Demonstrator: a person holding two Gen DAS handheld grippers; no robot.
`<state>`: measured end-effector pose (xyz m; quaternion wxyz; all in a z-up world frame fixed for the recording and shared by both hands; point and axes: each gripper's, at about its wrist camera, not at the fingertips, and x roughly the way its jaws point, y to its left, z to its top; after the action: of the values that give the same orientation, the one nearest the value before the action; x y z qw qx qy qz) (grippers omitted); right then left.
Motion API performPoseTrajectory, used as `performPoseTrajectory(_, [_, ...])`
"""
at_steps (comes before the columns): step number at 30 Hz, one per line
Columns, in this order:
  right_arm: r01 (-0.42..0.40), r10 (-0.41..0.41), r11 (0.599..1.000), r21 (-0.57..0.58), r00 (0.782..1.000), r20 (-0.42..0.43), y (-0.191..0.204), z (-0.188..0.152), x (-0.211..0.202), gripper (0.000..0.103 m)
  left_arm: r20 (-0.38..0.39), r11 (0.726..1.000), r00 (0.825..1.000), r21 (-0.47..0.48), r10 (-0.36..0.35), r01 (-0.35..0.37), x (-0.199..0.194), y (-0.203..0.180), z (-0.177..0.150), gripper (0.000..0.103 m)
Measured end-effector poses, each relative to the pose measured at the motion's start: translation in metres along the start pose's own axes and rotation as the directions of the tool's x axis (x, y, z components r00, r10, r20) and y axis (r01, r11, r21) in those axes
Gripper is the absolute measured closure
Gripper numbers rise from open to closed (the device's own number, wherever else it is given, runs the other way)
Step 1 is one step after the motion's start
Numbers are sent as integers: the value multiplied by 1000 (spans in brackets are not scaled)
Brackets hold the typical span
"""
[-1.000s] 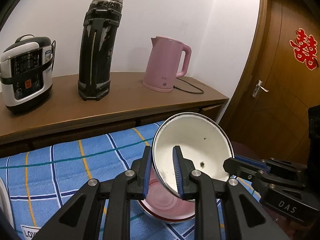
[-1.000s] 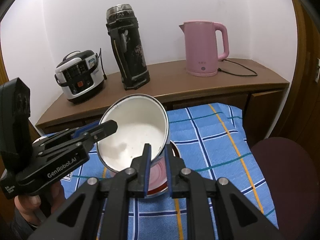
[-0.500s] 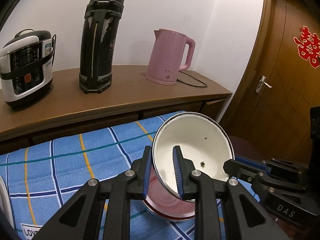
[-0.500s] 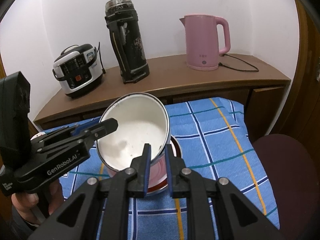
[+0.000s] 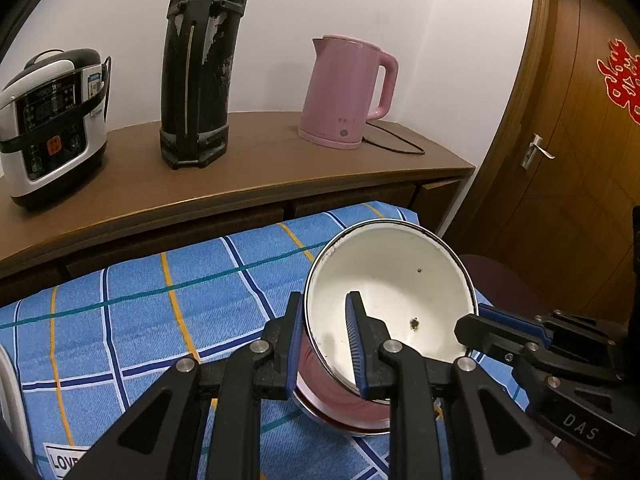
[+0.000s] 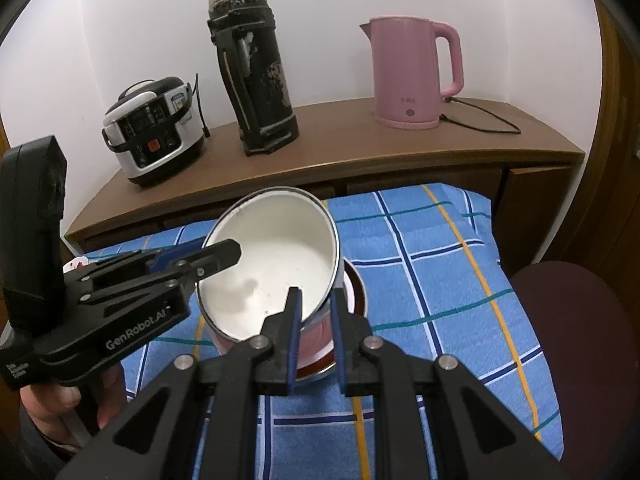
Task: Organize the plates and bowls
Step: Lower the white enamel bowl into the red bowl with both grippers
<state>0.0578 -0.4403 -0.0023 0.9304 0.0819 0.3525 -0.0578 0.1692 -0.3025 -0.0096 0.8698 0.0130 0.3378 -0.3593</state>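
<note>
Gripping opposite rims of the tilted white enamel bowl (image 5: 394, 300), the left gripper (image 5: 323, 334) and right gripper (image 6: 315, 330) hold it clenched over a pink bowl (image 6: 352, 294) on the checked cloth (image 5: 160, 304)

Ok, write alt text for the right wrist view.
Both grippers pinch opposite rims of a tilted white bowl above a red bowl on a blue checked cloth. Behind, a wooden counter holds a cooker, black flask and pink kettle.

"DAS" on right gripper (image 5: 466, 326); "GenRobot.AI" on left gripper (image 6: 232, 254); "LOVE" on tablecloth label (image 5: 64, 460)
</note>
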Motion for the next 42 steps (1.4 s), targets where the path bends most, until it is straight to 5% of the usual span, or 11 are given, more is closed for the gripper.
performPoseTrajectory(42, [-21, 25, 999, 38, 996, -91, -10, -14, 18, 87, -69, 998, 998, 54, -9, 13, 13, -6, -9, 79])
